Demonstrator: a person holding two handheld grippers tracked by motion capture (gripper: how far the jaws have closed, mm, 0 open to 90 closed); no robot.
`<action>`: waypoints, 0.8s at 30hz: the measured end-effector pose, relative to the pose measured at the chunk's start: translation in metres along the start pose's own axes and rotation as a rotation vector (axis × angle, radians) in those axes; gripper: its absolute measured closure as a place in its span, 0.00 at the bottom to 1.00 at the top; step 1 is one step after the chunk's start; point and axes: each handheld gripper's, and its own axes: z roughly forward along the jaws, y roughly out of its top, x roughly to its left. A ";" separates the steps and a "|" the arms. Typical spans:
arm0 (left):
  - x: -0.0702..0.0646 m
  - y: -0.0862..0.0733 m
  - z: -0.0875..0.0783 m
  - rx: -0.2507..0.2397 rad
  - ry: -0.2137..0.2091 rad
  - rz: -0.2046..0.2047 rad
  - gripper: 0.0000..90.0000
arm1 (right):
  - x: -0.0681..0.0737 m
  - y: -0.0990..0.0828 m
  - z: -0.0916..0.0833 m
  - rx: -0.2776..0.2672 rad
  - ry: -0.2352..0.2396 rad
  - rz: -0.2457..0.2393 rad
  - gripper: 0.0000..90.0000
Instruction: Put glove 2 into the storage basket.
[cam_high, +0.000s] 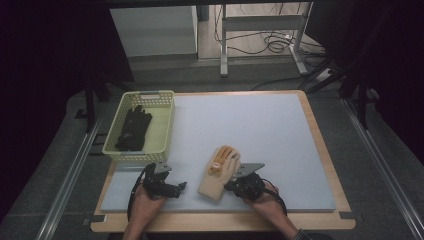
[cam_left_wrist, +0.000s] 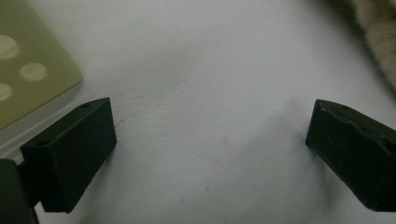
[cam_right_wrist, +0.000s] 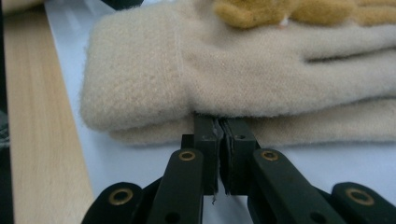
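Note:
A cream knitted glove (cam_high: 219, 172) with orange fingers lies on the pale blue mat (cam_high: 260, 125) near the front edge. My right gripper (cam_high: 234, 182) is at its right side, and in the right gripper view the jaws (cam_right_wrist: 219, 123) are pressed together with their tips pinching the edge of the cream glove (cam_right_wrist: 233, 70). To the left, my left gripper (cam_high: 180, 187) rests low over the bare mat. Its jaws (cam_left_wrist: 210, 123) stand wide apart with nothing between them. A strip of the cream glove (cam_left_wrist: 378, 32) lies at the top right of the left gripper view.
A yellow-green plastic basket (cam_high: 112, 150) stands at the mat's left edge with a black glove (cam_high: 132, 127) inside; its corner (cam_left_wrist: 28, 70) is close to the left jaw. The wooden table edge (cam_right_wrist: 37, 140) runs just beside the glove's cuff.

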 end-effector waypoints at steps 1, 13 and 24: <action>0.000 0.000 0.000 0.000 0.000 0.000 0.02 | 0.001 0.002 0.002 0.000 -0.006 -0.001 0.94; 0.000 0.000 0.000 0.000 0.000 -0.001 0.02 | 0.004 0.017 0.022 -0.009 -0.048 -0.016 0.94; 0.000 0.000 0.000 0.000 -0.001 -0.001 0.02 | 0.007 0.017 0.018 0.004 -0.053 -0.035 0.88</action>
